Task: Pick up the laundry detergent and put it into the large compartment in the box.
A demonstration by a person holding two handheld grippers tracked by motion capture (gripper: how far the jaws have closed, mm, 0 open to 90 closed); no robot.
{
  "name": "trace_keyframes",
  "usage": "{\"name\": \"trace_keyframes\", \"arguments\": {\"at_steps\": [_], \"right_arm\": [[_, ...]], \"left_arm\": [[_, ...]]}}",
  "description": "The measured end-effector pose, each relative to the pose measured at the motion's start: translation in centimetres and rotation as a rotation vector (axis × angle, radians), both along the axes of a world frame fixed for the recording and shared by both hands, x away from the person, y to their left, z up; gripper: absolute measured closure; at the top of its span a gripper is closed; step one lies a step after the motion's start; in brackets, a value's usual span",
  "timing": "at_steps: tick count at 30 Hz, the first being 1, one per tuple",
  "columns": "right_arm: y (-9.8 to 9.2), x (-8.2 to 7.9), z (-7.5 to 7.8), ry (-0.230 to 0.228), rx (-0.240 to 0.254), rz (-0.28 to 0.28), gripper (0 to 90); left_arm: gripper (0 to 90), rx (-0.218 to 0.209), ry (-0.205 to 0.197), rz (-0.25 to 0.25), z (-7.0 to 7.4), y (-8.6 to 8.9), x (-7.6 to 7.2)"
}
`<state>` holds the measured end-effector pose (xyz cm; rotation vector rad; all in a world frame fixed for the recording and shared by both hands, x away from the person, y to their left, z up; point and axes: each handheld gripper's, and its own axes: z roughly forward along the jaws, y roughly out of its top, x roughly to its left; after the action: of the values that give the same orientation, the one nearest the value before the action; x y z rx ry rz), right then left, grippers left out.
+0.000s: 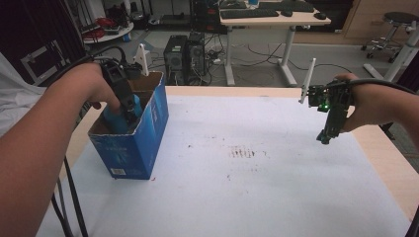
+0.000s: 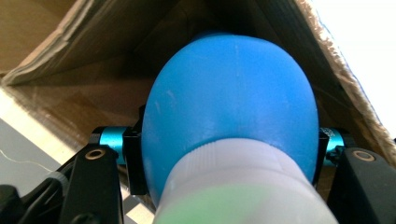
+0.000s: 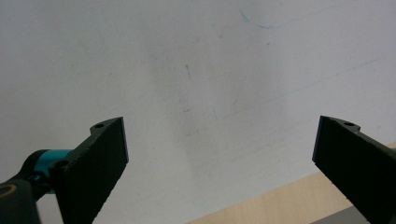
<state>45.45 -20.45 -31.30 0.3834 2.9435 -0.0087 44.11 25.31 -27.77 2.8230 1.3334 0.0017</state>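
A blue bottle (image 2: 229, 107) with a white cap end fills the left gripper view, pinched between the two black jaws. In the high view my left gripper (image 1: 126, 111) reaches down into an open blue cardboard box (image 1: 143, 133) at the table's left, with the blue bottle (image 1: 114, 118) inside the box's mouth. The box's brown inner walls (image 2: 93, 70) surround the bottle. My right gripper (image 1: 327, 134) hangs above the right side of the white table cover (image 1: 247, 187), pointing down. Its jaws stand wide apart over the bare white sheet (image 3: 196, 84), and its gripper (image 3: 219, 154) holds nothing.
The wooden table edge (image 1: 390, 158) shows along the right side and the far side. Dark smudges (image 1: 242, 153) mark the sheet's middle. Beyond the table stand computer towers (image 1: 185, 54), a desk (image 1: 269, 19) with keyboards and a stool (image 1: 398, 22). Black cables (image 1: 69, 197) trail at the lower left.
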Motion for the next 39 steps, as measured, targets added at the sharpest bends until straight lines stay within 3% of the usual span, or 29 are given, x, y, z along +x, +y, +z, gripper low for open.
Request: {"name": "trace_keyframes", "arguments": {"at_steps": [3,13,25,30,39], "right_arm": [[0.0,0.0,0.0,-0.002,-0.001,0.001,2.4],[0.1,0.0,-0.1,0.002,-0.007,-0.002,2.4],[0.3,0.1,-0.2,0.004,-0.007,0.003,2.4],[0.3,0.1,-0.2,0.003,-0.009,0.001,2.4],[0.3,0.0,-0.1,0.002,-0.006,0.006,2.4]], "left_arm": [[38.1,0.022,0.007,-0.039,-0.5,0.0,0.1],[38.0,0.011,0.016,-0.103,-1.5,0.0,0.2],[35.3,-0.015,0.027,-0.086,-1.3,0.2,0.2],[30.6,-0.025,0.024,-0.074,-0.4,0.2,0.1],[30.0,-0.024,0.008,-0.077,1.0,0.4,-0.3]]}}
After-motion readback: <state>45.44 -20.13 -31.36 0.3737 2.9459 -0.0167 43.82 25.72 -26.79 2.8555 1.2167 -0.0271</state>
